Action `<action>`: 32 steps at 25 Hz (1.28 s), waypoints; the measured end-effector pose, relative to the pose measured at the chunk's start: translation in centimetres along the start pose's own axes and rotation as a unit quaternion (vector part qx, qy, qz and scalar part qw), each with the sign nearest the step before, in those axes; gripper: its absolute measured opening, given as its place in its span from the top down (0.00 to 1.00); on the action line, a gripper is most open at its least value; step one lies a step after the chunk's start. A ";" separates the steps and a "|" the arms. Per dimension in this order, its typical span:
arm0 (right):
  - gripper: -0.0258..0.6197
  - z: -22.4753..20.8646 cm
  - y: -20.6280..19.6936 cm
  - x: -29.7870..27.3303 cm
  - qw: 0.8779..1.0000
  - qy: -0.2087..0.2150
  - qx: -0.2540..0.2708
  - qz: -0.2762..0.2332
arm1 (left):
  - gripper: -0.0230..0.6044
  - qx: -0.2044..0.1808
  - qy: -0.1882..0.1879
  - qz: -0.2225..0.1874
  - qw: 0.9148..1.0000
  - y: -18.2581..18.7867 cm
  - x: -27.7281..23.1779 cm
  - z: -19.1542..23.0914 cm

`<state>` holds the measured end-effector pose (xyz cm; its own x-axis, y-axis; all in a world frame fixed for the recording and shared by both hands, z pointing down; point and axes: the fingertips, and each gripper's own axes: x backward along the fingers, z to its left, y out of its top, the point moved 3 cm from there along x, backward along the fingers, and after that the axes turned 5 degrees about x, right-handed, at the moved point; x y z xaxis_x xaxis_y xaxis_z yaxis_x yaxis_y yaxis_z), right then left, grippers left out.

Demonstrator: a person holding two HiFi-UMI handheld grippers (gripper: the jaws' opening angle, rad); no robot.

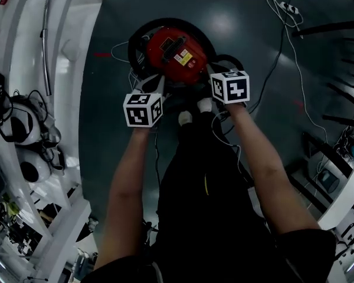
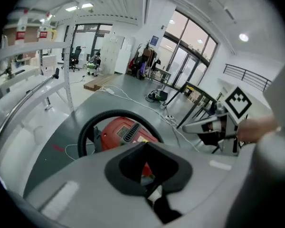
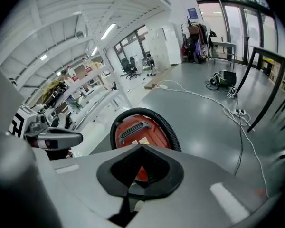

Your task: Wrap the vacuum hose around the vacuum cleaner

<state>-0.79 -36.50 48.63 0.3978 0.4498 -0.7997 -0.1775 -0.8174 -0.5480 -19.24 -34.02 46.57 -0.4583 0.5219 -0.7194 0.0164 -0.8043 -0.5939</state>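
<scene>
Your grey two-jaw left gripper (image 1: pixel 143 82): jaws fully together, pad on pad, pointing fwd and down. White cube w/ black square markers (image 1: pixel 143 109) sits on top, facing up toward you.

Your grey two-jaw right gripper (image 1: pixel 211 71): same state, jaws closed flat on each other, same fwd-down tilt. Its marker cube (image 1: pixel 230 87) is also up.

Both grippers are side by side in front of your body, near each other but apart, w/ the right slightly further fwd.

Bare left forearm (image 1: pixel 127 181) and bare right forearm (image 1: pixel 265 164) both reach fwd, converging toward the grippers. Hands are mostly hidden beneath the cubes.
</scene>
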 end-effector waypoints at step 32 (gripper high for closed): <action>0.97 8.9 -6.5 16.5 0.999 0.004 0.039 -0.027 | 0.95 0.022 -0.007 -0.006 1.000 -4.4 14.8 -10.5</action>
<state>-1.11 -20.54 36.79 0.4154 0.4897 -0.7666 -0.2243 -0.7616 -0.6080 -16.76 -19.80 34.80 -0.4702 0.5274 -0.7077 -0.0282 -0.8104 -0.5852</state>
